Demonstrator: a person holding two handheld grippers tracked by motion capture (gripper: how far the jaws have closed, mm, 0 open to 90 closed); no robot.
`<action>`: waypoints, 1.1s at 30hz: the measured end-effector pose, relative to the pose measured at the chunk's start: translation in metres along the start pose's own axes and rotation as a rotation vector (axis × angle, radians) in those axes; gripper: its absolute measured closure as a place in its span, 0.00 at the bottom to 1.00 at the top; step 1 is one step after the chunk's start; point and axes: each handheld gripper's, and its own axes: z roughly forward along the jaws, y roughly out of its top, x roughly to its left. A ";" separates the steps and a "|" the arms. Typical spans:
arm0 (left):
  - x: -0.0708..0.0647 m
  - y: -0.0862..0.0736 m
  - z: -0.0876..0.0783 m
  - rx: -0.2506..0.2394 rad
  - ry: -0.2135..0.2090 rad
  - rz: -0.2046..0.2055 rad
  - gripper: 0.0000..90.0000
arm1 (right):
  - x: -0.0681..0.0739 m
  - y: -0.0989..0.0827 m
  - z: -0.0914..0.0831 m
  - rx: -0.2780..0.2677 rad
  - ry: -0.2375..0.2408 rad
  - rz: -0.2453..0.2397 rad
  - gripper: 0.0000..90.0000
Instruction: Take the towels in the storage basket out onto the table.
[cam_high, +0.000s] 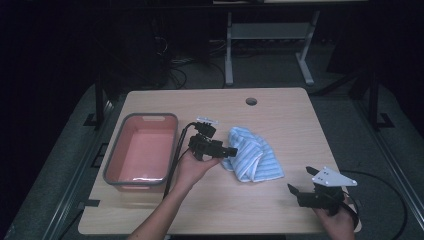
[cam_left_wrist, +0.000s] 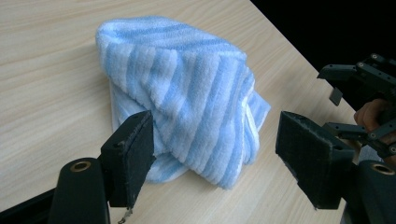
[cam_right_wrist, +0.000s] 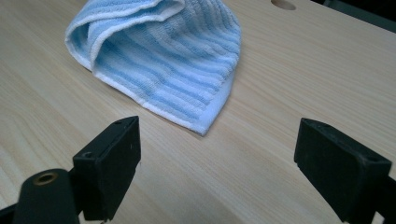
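I am looking down on a pale wooden desk (cam_high: 280, 210) in a dark room. Near its middle lies a blue-and-white striped towel (cam_high: 252, 153), crumpled into a loose, folded heap. This towel is my landmark for everything else.

Just to the left of the towel, my left claw (cam_high: 231, 151) is held in a hand that comes up from the near edge of the desk. Its tips point at the towel's left side and sit right at the cloth. In the left gripper view the two black padded jaws stand released and wide apart, with the near end of the towel (cam_left_wrist: 187, 98) lying between and beyond them; the left pad (cam_left_wrist: 130, 154) is right against the cloth's lower edge, the other pad is clear of it. The jaws are not clenched on anything.

Well to the right of the towel and nearer to me, my right claw (cam_high: 300, 182) hovers over bare desk, a grey three-cornered plate (cam_high: 332, 178) on top of it. In the right gripper view its jaws are also released — wide open, with only wood grain between them — and the towel (cam_right_wrist: 163, 51) lies ahead of them, its white-edged corner pointing back toward the claw but apart from it.

Left of the towel, beyond the left claw, sits a grey-rimmed rectangular tub (cam_high: 115, 155) with a pinkish inside. A round cable hole (cam_high: 251, 101) is in the desk behind the towel.
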 end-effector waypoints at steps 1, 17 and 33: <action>0.000 -0.001 -0.001 0.003 -0.001 0.004 0.31 | 0.000 0.000 0.000 0.001 0.000 0.000 0.16; 0.003 -0.020 -0.009 -0.011 -0.020 -0.003 0.31 | 0.001 0.000 0.001 0.006 0.000 -0.003 0.16; -0.002 -0.042 -0.014 -0.020 -0.054 0.003 0.30 | 0.001 -0.001 0.002 0.008 0.000 -0.001 0.16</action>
